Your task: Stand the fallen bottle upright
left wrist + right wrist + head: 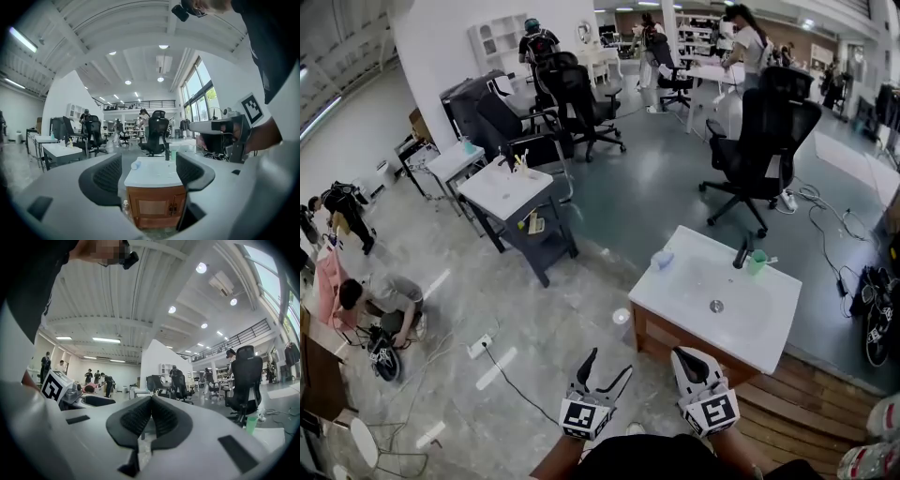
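Note:
A small pale-blue bottle [661, 258] lies on its side at the far left corner of the white sink top [675, 300]; the left gripper view shows the bottle [136, 164] on the sink top's left edge. My left gripper [610, 361] hangs open and empty in front of the wooden cabinet [652, 339], well short of the bottle. In its own view the left gripper [149, 168] frames the sink top [157, 176] between parted jaws. My right gripper [684, 356] is shut on nothing near the cabinet's front edge. The right gripper [151, 401] has its pads pressed together.
A black faucet [742, 253] and a green cup [757, 262] stand at the sink's back. A small pale object [622, 316] lies on the floor left of the cabinet. Black office chairs [764, 141], another sink table [508, 192], floor cables [502, 370] and a crouching person [384, 300] surround the area.

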`<move>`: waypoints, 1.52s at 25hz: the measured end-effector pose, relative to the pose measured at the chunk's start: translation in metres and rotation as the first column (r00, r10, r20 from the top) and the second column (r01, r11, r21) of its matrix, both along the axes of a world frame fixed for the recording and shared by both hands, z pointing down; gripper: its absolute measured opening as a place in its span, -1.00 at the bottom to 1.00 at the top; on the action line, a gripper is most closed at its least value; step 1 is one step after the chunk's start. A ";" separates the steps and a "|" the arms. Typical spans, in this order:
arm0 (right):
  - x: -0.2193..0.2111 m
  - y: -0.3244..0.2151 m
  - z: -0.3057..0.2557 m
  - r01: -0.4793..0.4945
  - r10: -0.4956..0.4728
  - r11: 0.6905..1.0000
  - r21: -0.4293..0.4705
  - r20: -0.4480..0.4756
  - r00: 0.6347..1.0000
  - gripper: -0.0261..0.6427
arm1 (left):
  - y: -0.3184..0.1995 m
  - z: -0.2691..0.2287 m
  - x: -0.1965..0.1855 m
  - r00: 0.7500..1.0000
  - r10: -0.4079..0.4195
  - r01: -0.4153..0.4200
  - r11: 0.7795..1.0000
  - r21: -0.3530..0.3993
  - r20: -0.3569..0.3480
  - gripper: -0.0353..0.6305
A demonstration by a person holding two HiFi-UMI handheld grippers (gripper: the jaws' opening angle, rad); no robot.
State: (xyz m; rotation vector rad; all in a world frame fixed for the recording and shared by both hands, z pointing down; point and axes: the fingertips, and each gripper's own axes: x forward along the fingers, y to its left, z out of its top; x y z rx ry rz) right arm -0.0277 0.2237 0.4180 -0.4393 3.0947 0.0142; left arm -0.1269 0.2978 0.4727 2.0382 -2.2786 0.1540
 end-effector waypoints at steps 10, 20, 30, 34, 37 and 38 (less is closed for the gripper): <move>-0.033 -0.054 0.022 -0.054 0.053 0.999 -0.008 -0.054 0.997 -0.88 | -0.061 0.004 -0.041 0.994 0.090 -0.087 0.995 0.047 -0.064 0.19; -0.054 -0.166 0.038 -0.088 0.083 0.995 -0.056 -0.084 0.993 -0.88 | -0.175 0.012 -0.060 0.990 0.126 -0.125 0.992 0.021 -0.061 0.19; -0.053 -0.281 0.047 -0.154 0.144 0.984 -0.087 -0.110 0.983 -0.88 | -0.301 0.017 -0.063 0.981 0.186 -0.188 0.982 -0.018 -0.057 0.19; -0.042 -0.326 0.052 -0.179 0.168 0.981 -0.077 -0.135 0.977 -0.88 | -0.345 0.016 -0.057 0.976 0.213 -0.214 0.976 -0.028 -0.042 0.19; -0.034 -0.360 0.048 -0.182 0.172 0.981 -0.067 -0.123 0.977 -0.88 | -0.379 0.010 -0.052 0.972 0.236 -0.236 0.971 -0.026 -0.019 0.19; -0.034 -0.366 0.045 -0.171 0.163 0.983 -0.062 -0.114 0.980 -0.88 | -0.389 0.009 -0.052 0.971 0.240 -0.241 0.970 -0.026 -0.016 0.19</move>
